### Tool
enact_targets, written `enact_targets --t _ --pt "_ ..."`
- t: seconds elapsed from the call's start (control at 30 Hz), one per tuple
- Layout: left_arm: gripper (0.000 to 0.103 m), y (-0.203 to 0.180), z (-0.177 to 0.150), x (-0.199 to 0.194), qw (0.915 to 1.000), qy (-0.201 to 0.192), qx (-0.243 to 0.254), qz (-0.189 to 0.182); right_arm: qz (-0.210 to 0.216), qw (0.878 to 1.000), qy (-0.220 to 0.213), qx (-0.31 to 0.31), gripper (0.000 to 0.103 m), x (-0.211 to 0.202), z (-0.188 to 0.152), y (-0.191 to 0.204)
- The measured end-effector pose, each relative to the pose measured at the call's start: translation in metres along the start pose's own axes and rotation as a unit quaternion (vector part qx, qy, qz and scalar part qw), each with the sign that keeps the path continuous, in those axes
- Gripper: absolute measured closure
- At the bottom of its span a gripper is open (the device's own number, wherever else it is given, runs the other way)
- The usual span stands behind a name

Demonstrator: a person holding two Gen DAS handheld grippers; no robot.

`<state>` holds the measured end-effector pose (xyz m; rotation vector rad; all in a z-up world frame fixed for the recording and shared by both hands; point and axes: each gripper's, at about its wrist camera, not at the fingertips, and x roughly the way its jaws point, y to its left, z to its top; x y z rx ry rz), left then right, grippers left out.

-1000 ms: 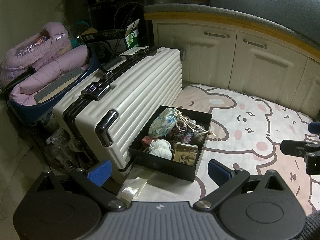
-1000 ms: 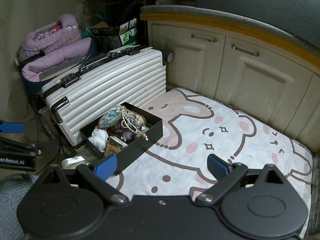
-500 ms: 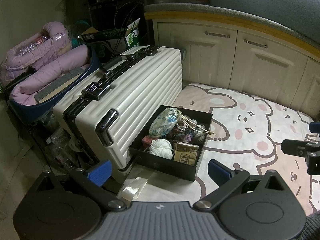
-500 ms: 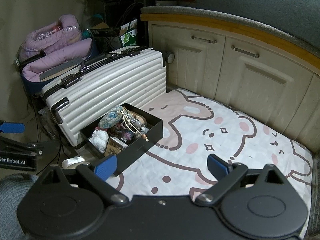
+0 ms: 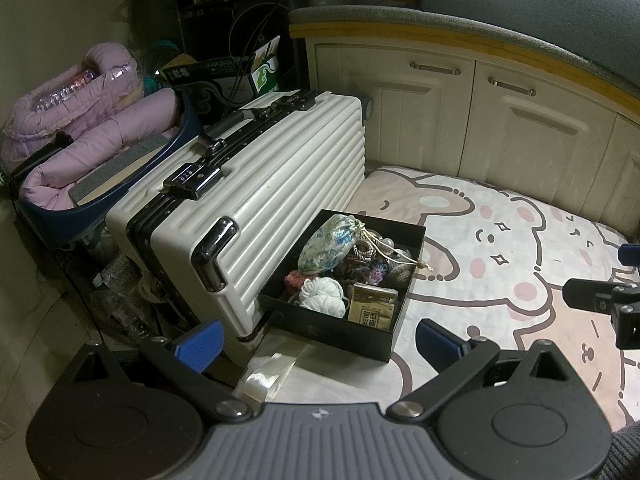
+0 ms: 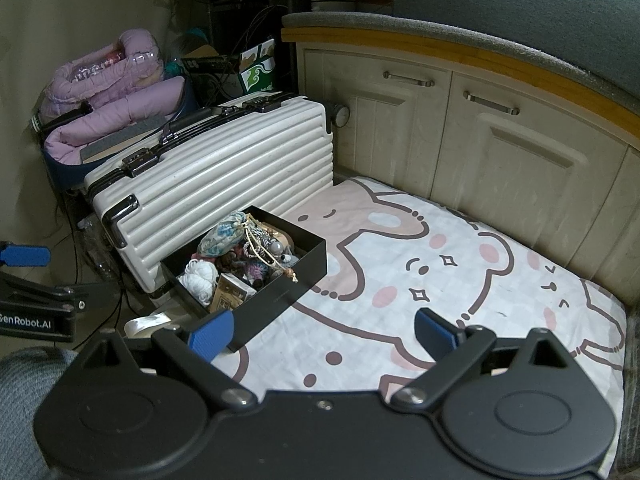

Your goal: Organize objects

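— So, where does the black box (image 5: 340,312) sit?

— On the cartoon-print mat (image 5: 500,240), at its left edge, its back corner touching the ribbed side of the white suitcase (image 5: 256,200), which lies on its side. The same box (image 6: 280,292) shows in the right wrist view, below and left of centre.

— And what is in it?

— A floral drawstring pouch (image 5: 326,248) on top, a ball of white yarn (image 5: 324,294) at the front, a small tan packet (image 5: 372,308) beside the yarn, and a tangle of darker yarn and beads behind them.

— The tongs?

— The left gripper (image 5: 316,338) is spread wide and holds nothing; it hangs just in front of the box. The right gripper (image 6: 324,330) is equally wide and bare, over the mat, with its left fingertip (image 6: 212,332) near the box's front corner.

— Anything else nearby?

— A flattened clear bag (image 5: 272,372) lies at the front of the box, and a pink quilted jacket (image 5: 80,120) fills a dark blue case behind the suitcase. Cream cabinet doors (image 5: 500,120) run along the mat's far side.
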<state>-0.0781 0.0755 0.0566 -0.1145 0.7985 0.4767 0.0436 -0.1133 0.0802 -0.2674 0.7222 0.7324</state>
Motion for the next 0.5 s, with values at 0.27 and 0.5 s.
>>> enact_targets --t 0.27,0.5 --pt "0.002 -0.0001 0.0008 -0.0001 1.0000 0.000 0.000 0.000 0.000 1.000 0.000 0.000 0.005 0.0002 0.0003 -0.0002" --pt "0.002 0.0006 -0.0009 -0.0001 1.0000 0.000 0.000 0.001 0.001 1.000 0.000 0.001 0.005 0.0001 0.0001 0.0002"
